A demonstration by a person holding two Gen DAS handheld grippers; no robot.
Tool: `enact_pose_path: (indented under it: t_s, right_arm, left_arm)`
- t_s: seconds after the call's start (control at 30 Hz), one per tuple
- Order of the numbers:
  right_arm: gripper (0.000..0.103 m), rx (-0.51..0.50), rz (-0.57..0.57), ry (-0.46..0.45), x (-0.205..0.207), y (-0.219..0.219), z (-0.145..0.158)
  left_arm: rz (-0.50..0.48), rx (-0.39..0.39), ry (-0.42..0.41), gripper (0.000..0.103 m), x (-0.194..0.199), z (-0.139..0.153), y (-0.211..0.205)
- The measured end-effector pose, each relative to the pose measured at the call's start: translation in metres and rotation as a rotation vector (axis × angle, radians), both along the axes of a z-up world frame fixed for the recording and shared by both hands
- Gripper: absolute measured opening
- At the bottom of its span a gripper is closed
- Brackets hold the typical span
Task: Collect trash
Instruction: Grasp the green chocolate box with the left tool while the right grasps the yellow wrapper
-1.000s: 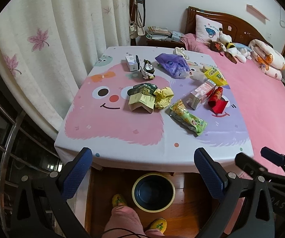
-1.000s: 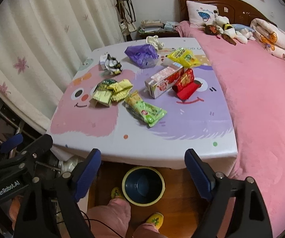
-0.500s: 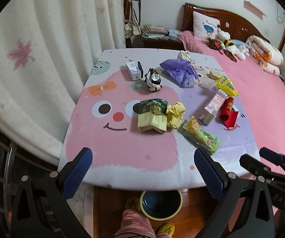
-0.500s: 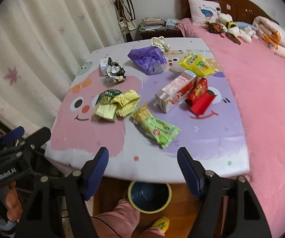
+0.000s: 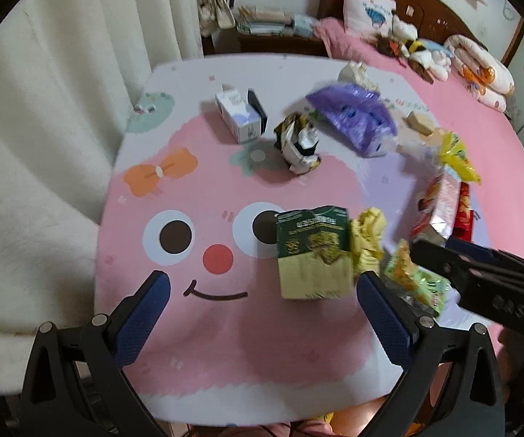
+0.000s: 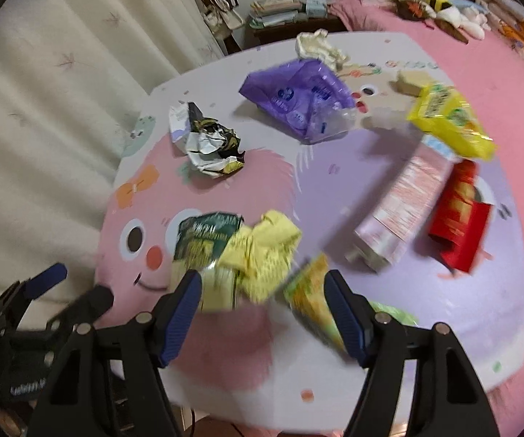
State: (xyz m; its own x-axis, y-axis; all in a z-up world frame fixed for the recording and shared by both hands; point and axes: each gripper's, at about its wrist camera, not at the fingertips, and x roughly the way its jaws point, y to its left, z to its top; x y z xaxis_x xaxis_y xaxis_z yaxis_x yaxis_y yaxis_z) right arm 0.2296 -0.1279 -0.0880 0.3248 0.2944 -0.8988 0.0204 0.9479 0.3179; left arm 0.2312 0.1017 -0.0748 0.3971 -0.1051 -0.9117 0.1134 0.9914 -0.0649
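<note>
Reaching step: right tongs [image 6: 262, 293], jaws apart and just been closing, flank the yellow wrapper [image 6: 262, 247] on the counter [image 6: 225, 364] (nothing clamped); left tongs [image 5: 262, 293] gape empty. Next: lower and pinch.

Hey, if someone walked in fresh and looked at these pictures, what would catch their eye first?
Probably the cartoon face tablecloth, pink with big eyes and a smile, littered with wrappers. Near the middle lie a green and cream packet and a crumpled yellow wrapper; a purple plastic bag sits further back. Both the left gripper and the right gripper hang open over the near edge, nothing gripped.
</note>
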Motion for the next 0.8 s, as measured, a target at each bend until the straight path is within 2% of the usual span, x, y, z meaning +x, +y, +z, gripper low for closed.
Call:
enact_pose_path:
  t_s: [0.23, 0.33, 0.37, 0.4, 0.43, 0.63, 0.8]
  right_arm:
    - [0.066, -0.007, -0.004, 0.113, 0.040, 0.016, -0.054]
    - [0.060, 0.005, -0.007, 0.138, 0.043, 0.016, -0.067]
    - [0.055, 0.004, -0.010, 0.144, 0.043, 0.015, -0.070]
    - [0.041, 0.008, -0.007, 0.156, 0.042, 0.016, -0.073]
    - [0.040, 0.014, -0.003, 0.156, 0.041, 0.015, -0.075]
    - [0.031, 0.039, 0.009, 0.127, 0.036, 0.011, -0.071]
    - [0.030, 0.001, -0.012, 0.044, 0.021, 0.002, -0.043]
  left_arm:
    - [-0.026, -0.050, 0.108, 0.101, 0.034, -0.040, 0.010]
    - [-0.043, -0.072, 0.146, 0.101, 0.041, -0.050, 0.009]
    - [-0.048, -0.077, 0.156, 0.101, 0.043, -0.053, 0.008]
    - [-0.053, -0.080, 0.163, 0.101, 0.045, -0.055, 0.008]
    - [-0.062, -0.085, 0.173, 0.101, 0.046, -0.057, 0.005]
    - [-0.100, -0.095, 0.207, 0.101, 0.054, -0.065, -0.011]
    - [-0.119, -0.066, 0.235, 0.101, 0.057, -0.074, -0.026]
